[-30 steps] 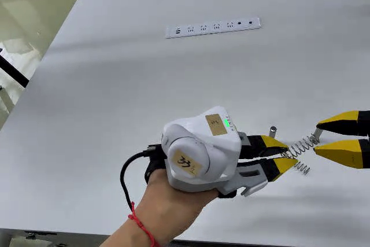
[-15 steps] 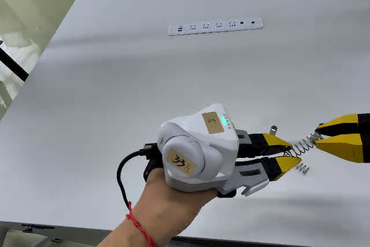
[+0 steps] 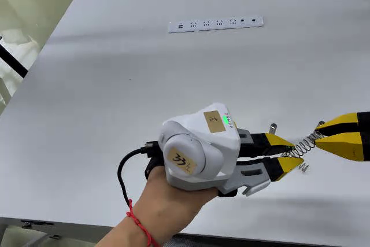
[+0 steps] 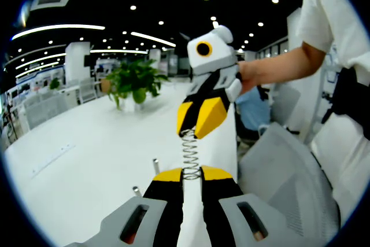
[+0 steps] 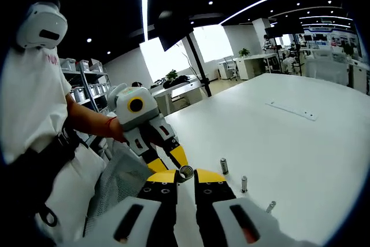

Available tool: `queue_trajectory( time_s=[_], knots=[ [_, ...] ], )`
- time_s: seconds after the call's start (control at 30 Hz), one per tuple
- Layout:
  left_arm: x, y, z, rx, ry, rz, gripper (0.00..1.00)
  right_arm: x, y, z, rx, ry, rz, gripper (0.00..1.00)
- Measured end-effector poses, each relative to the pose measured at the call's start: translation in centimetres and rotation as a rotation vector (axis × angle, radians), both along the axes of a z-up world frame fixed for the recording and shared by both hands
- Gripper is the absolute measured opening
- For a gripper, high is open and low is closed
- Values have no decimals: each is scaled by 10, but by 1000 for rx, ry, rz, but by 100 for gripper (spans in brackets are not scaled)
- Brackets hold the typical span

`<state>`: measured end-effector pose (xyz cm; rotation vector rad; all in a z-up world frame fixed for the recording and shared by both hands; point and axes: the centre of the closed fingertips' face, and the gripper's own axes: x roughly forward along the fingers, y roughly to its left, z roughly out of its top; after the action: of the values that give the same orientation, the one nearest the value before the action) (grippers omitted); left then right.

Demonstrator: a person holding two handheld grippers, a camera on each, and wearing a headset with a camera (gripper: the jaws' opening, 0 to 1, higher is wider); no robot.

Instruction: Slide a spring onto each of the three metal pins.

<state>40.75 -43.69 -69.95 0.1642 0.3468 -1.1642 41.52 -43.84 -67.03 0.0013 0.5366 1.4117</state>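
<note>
A thin steel spring (image 3: 302,146) hangs stretched in the air between my two grippers. My left gripper (image 3: 293,153), white-bodied with yellow jaws, is shut on its near end. My right gripper (image 3: 317,135) reaches in from the right edge and is shut on the far end. In the left gripper view the spring (image 4: 189,151) rises from my left gripper (image 4: 191,173) to the right gripper (image 4: 191,133). The right gripper view looks down the spring's coil (image 5: 186,171), held at my right gripper (image 5: 185,173). Three short metal pins stand on the table (image 5: 243,184) (image 5: 270,205); the third pin (image 5: 224,166) looks wrapped in coils. One pin (image 3: 273,128) stands just behind the left jaws.
A small coiled spring (image 3: 302,167) sits on the white table (image 3: 173,85) below the held one. A white power strip (image 3: 215,24) lies far back. The table's left edge and the floor (image 3: 34,4) show at top left. A person's hand with a red wrist cord (image 3: 139,224) holds the left gripper.
My right gripper's jaws have come together on the spring's far end. The spring is now pulled out straighter between the two grippers. The left gripper has barely moved.
</note>
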Motion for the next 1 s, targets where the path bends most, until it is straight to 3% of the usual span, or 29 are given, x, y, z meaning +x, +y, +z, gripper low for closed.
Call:
queue_trajectory(
  time_s=[0.33, 1.0],
  knots=[
    [-4, -2, -2, 0, 7, -8, 10, -9, 9, 7, -50, -49, 54, 12],
    [-9, -3, -6, -9, 7, -17, 10, -17, 8, 4, -153, -118, 162, 15]
  ],
)
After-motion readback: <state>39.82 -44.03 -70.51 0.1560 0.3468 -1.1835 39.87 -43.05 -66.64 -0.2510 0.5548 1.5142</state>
